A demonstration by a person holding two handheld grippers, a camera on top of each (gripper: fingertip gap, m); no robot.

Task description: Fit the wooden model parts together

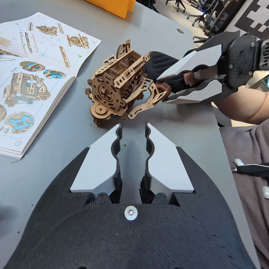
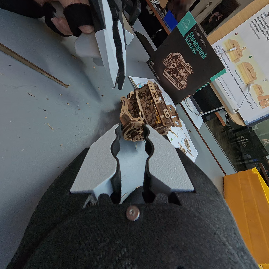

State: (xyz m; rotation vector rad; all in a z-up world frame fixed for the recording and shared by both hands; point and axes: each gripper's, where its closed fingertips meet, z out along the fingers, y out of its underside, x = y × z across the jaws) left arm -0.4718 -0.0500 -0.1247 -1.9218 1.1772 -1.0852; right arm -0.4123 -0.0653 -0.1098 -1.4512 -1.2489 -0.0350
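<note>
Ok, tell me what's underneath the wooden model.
The wooden model is tilted, lower edge on the grey table, with wood crumbs beside it. The right claw grips its wheel end. From the right wrist view, the instruction booklet lies beyond. The contact patch itself is hidden.

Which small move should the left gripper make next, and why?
Probably close on the model's near corner to steady it: the left gripper is open and empty just short of it, while the right gripper alone holds its wheel end, tilted on the table.

Left tongs [image 1: 133, 126]: lower centre, jaws apart, bare | wooden model [image 1: 116, 85]: centre, on desk [image 1: 167, 131] | right tongs [image 1: 161, 90]: clamped on model's round end | booklet [image 1: 36, 72]: left
</note>
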